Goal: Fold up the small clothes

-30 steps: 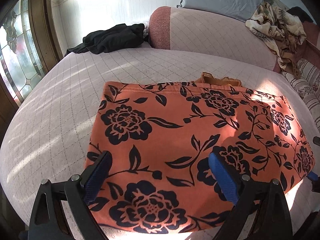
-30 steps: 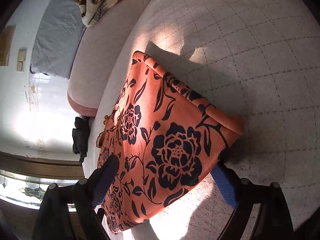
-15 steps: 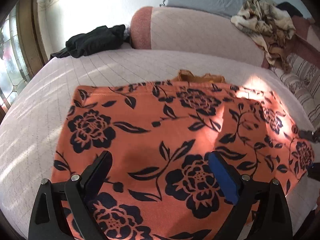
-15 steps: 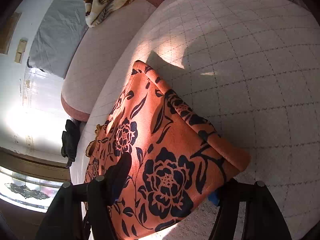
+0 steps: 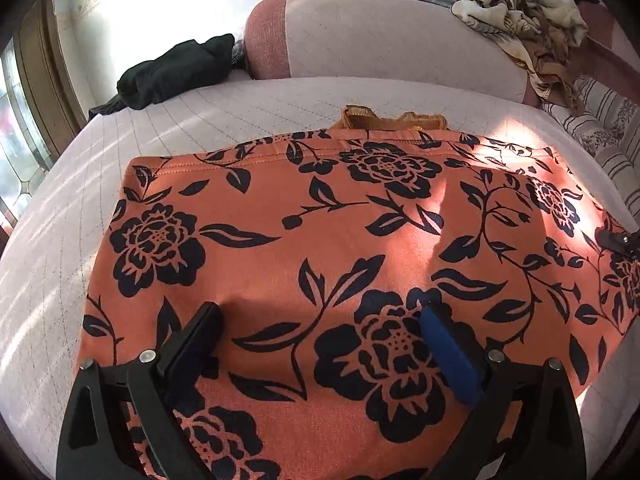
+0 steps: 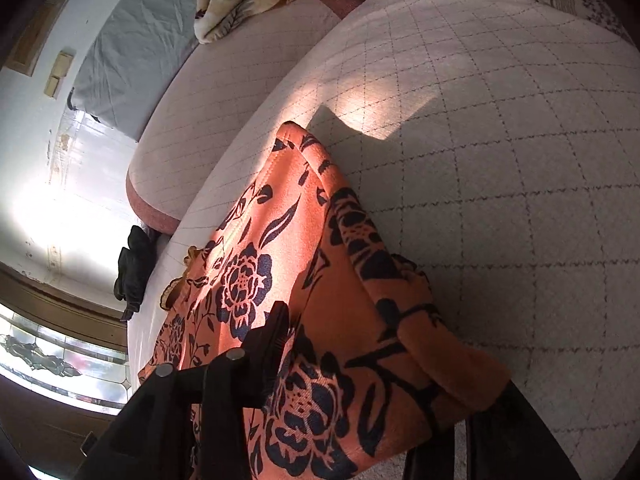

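Observation:
An orange garment with black flowers [image 5: 320,216] lies flat on the quilted bed [image 5: 72,264]. My left gripper [image 5: 320,320] hovers open just over its near part, both fingers wide apart above the cloth with nothing pinched. In the right wrist view the garment's right corner [image 6: 384,340] is bunched between the jaws of my right gripper [image 6: 380,360], which are closing. One finger [image 6: 272,332] lies on top of the cloth. The other is mostly hidden under the corner. That gripper's tip [image 5: 618,240] also shows at the right edge of the left wrist view.
A mustard cloth edge [image 5: 384,120] peeks out beyond the garment. Black clothes [image 5: 176,68] lie at the far left of the bed, beside a pink bolster [image 5: 380,36]. A beige patterned heap [image 5: 520,12] and striped bedding [image 5: 608,128] sit at the right. A stained-glass window [image 5: 16,132] is at the left.
The left gripper came down closer over the garment. The right gripper's jaws narrowed around the garment's corner, which now bunches up between them.

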